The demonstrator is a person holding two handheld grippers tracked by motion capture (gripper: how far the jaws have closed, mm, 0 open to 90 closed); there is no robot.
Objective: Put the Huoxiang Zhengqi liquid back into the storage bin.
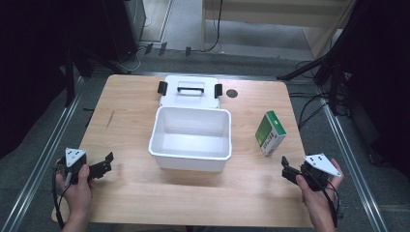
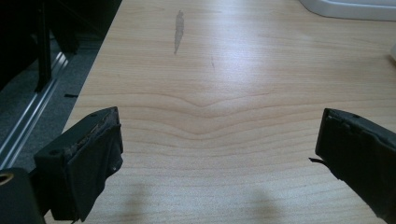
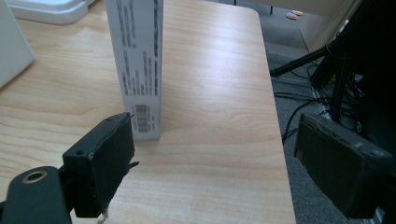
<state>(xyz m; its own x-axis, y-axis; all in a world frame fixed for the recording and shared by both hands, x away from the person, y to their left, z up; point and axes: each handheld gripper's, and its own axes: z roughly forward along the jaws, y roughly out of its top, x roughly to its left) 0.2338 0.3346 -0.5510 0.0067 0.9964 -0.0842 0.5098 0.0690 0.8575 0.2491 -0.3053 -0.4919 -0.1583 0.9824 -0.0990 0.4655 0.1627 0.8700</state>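
Right now both grippers rest near the front edge of the tabletop (image 1: 130, 193), with nothing held. The left gripper (image 1: 107, 162) sits at the front left corner, its jaws spread wide over bare wood in the left gripper view. The right gripper (image 1: 285, 166) sits at the front right, jaws likewise spread, and points toward the small green and white carton (image 1: 270, 133) that stands upright just ahead of it. In the right gripper view the carton (image 3: 135, 70) rises just beyond the left-hand jaw, not yet between the two.

At the middle of the tabletop stands an open white box (image 1: 191, 140), apparently empty, and its lid (image 1: 189, 92) with a black handle lies flat just behind it, touching or nearly so.

By the look of it, the work is at its start: the reach for the carton, probably to put it into the box. The next move calls for the right gripper to shift sideways and forward until the carton's narrow faces lie between the jaws, then close without tipping it.
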